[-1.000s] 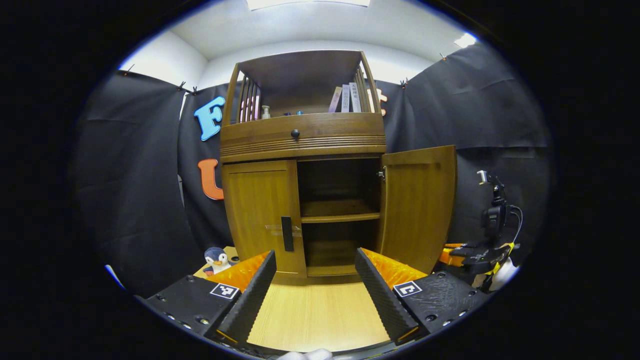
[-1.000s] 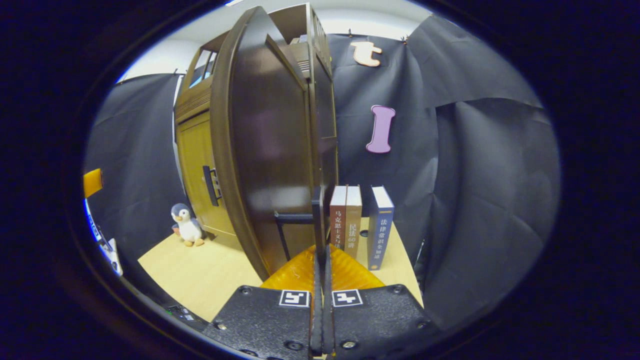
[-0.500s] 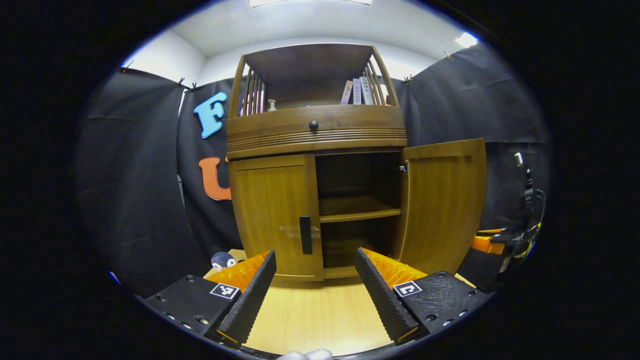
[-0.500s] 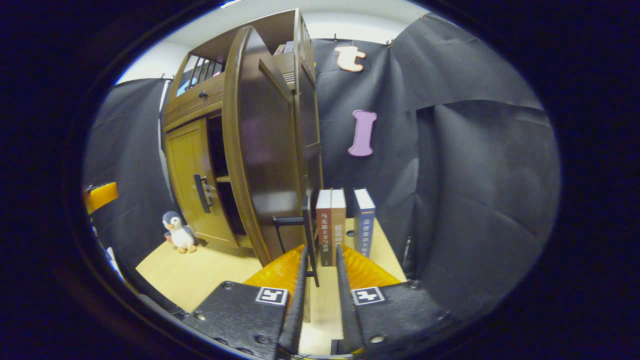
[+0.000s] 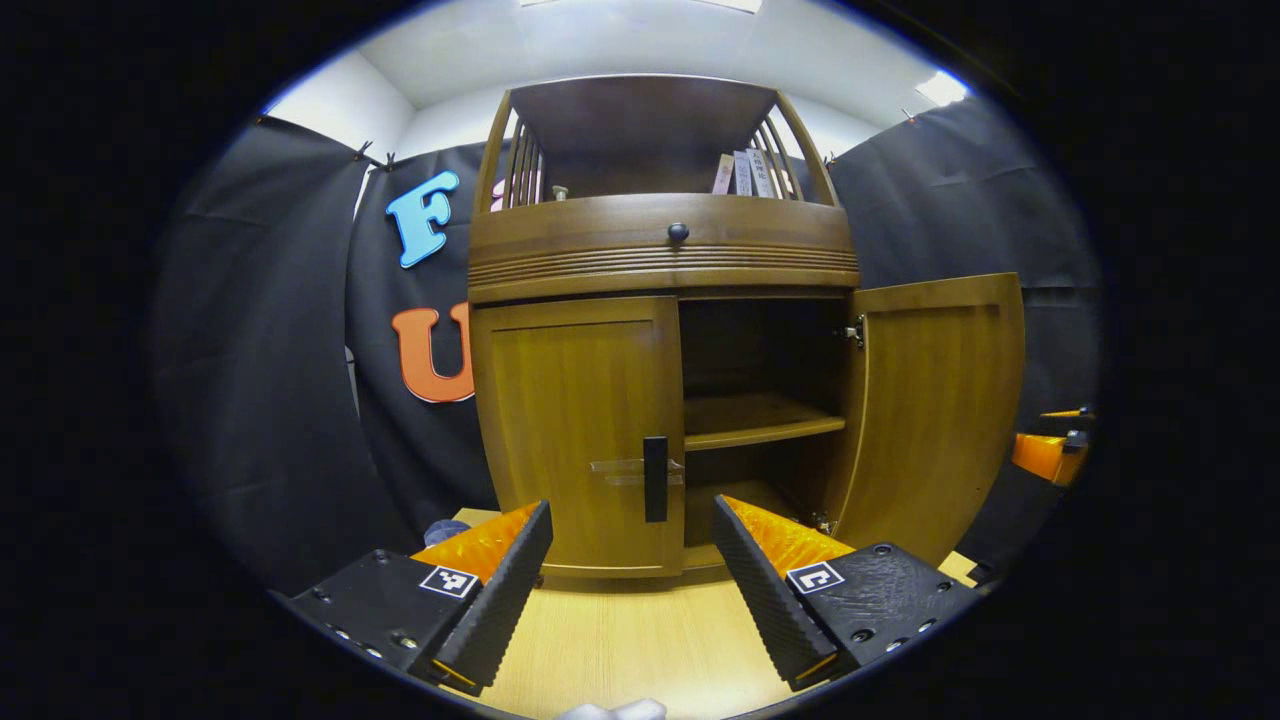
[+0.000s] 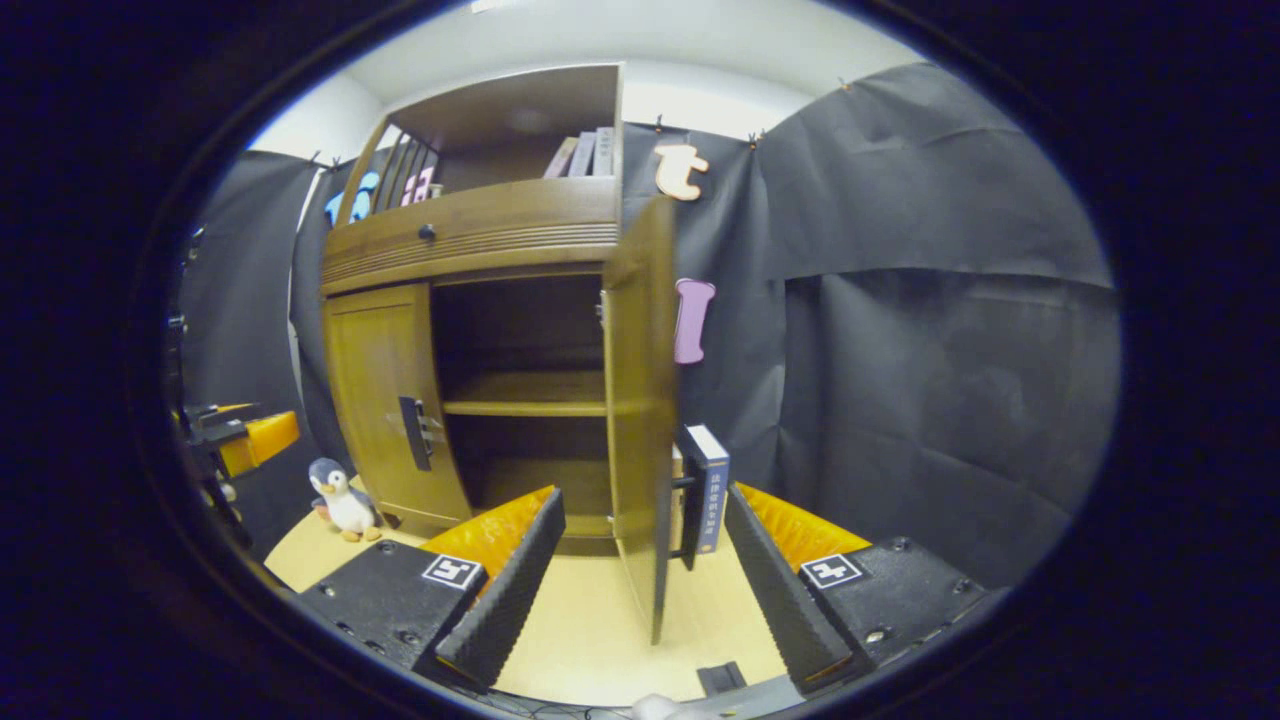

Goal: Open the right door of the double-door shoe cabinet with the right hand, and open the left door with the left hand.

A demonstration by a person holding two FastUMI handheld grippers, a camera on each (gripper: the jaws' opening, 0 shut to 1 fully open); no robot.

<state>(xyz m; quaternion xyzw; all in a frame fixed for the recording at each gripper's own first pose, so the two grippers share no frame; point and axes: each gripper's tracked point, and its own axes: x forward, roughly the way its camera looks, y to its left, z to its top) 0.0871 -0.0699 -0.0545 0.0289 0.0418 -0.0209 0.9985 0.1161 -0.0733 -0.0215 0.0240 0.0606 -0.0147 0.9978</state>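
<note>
Both claws are spread and empty: left claw (image 5: 632,580) faces the closed left door (image 5: 580,430) (black handle (image 5: 655,478) ahead); right claw (image 6: 645,585) straddles the open right door (image 6: 640,400).

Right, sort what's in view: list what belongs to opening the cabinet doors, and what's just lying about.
Part of the job: left door, shut, with its black handle; right door, swung open; left tool and right tool, both open.

Just lying about: toy penguin; blue book behind the right door; books on the top shelf.
</note>
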